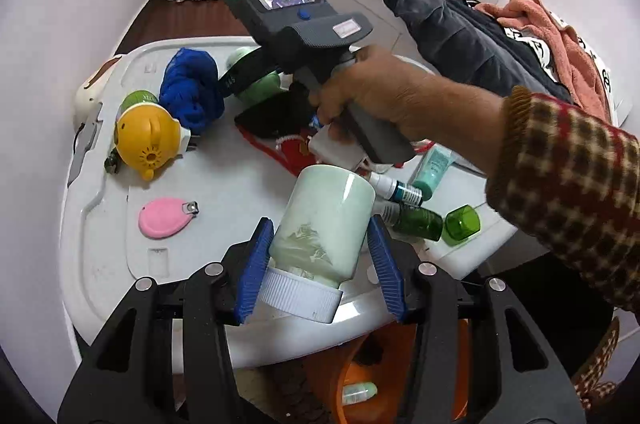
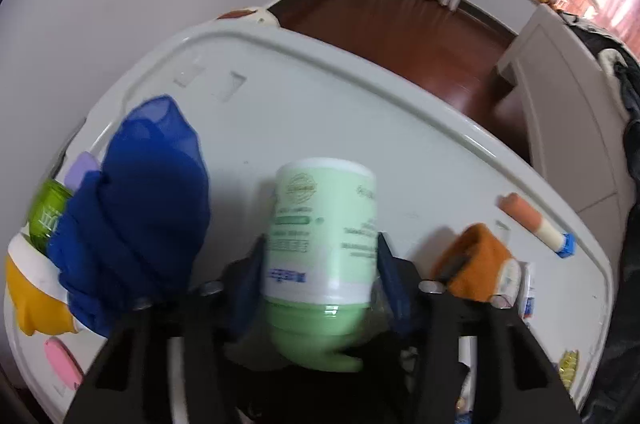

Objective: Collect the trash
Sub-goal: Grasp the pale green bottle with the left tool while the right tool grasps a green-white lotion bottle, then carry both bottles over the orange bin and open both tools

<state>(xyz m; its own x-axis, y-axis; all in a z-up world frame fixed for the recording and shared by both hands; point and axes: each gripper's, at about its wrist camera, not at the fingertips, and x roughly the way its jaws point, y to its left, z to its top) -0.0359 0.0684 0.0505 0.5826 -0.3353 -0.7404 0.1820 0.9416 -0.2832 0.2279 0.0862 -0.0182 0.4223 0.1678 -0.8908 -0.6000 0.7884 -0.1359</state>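
Note:
My left gripper [image 1: 318, 264] is shut on a pale green bottle with a white cap [image 1: 320, 236], held over the near edge of the white table [image 1: 104, 264]. My right gripper [image 2: 320, 276] is shut on a green bottle with a printed label [image 2: 320, 244], low over the table [image 2: 320, 103]. In the left wrist view the right gripper's body [image 1: 312, 35] and the hand holding it reach over the table's middle. An orange bin [image 1: 360, 376] with a small bottle inside sits below the table edge.
On the table lie a blue cloth [image 1: 192, 91], a yellow toy [image 1: 148, 139], a pink nail clipper [image 1: 164, 218], small green bottles [image 1: 420, 220], a teal tube [image 1: 434, 167], and an orange tube [image 2: 532, 220]. Clothes [image 1: 480, 23] are piled at the right.

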